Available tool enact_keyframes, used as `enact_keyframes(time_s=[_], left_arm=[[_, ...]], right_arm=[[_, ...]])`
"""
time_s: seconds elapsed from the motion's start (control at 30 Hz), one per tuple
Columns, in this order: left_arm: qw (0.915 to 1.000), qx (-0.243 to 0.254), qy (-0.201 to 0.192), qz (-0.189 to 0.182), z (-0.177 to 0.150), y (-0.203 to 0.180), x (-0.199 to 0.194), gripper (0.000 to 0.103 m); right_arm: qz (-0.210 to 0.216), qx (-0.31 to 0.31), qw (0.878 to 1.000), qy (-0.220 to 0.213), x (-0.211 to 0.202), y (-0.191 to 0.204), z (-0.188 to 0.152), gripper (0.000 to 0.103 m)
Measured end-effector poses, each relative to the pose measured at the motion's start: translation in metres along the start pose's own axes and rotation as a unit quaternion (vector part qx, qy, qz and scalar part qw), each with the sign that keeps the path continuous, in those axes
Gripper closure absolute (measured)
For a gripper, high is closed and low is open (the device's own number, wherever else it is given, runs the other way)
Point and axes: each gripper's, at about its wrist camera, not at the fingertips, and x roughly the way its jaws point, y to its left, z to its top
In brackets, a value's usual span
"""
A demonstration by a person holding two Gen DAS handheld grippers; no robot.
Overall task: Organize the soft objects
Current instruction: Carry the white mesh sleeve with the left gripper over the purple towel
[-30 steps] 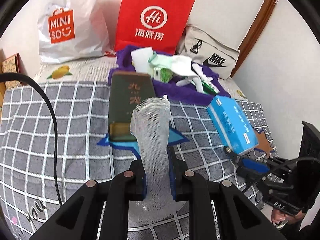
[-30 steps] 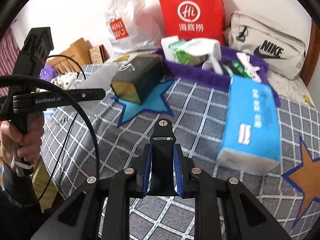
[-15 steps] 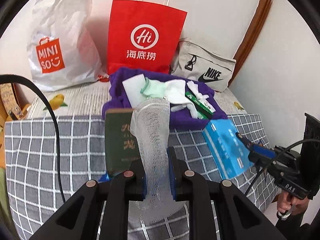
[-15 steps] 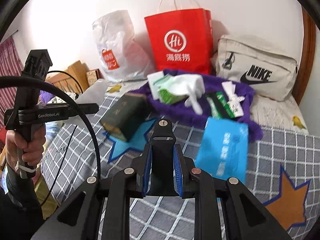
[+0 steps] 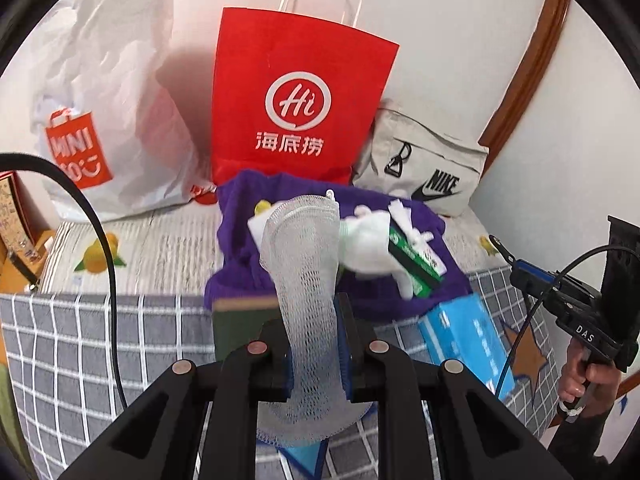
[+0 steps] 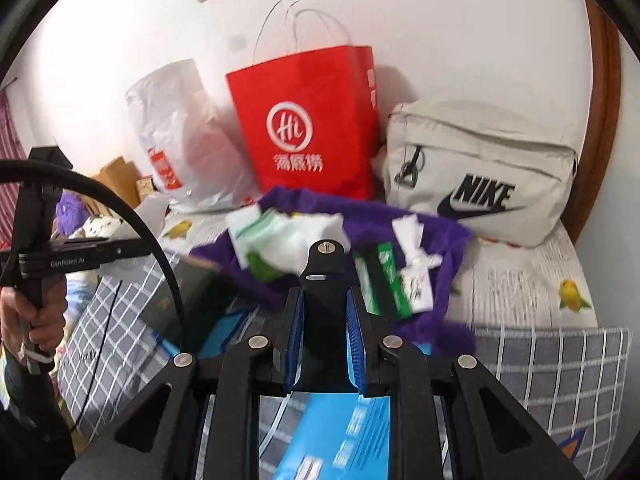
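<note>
Nearest, the left gripper [image 5: 316,344] is clamped on a white mesh sleeve [image 5: 306,280] held above the bed [image 5: 80,340], so that one isn't stowed. The right gripper [image 6: 323,344] is pinching a black strap-like piece [image 6: 324,276]. Further back toward the bed's far edge, the purple cloth [image 5: 240,248] piled with white soft stuff [image 5: 366,248] looks unsorted, bags behind.

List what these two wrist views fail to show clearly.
- Dark green box, left wrist view: mostly hidden behind the left gripper and the white mesh sleeve it clamps.
- Blue tissue pack, right wrist view: covered by the right gripper and blurred, print unreadable.
- Items on the purple cloth: motion-blurred, labels illegible.
- Red paper bag: contents hidden by its walls.
</note>
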Motion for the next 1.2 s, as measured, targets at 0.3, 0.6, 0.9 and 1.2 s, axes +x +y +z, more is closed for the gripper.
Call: enact_keyframes(time_s=[0.3, 0.6, 0.9, 1.2], left_arm=[[1.0, -0.004, -0.001, -0.009, 0.039, 0.003, 0.03, 0.087], [0.9999, 0.001, 0.0, -0.013, 0.056, 0.001, 0.058, 0.087], [0.9998, 0.006, 0.016, -0.014, 0.062, 0.002, 0.079, 0.087], [0.9995, 0.001, 0.02, -0.023, 0.062, 0.003, 0.085, 0.087]], right_arm=[[-0.013, 0.002, 1.0, 0.014, 0.046, -0.028, 0.039, 0.081], [-0.032, 0.044, 0.997, 0.06, 0.106, -0.073, 0.037, 0.081], [-0.044, 0.043, 0.992, 0.113, 0.142, -0.087, 0.031, 0.081], [-0.057, 0.037, 0.985, 0.159, 0.158, -0.092, 0.016, 0.08]])
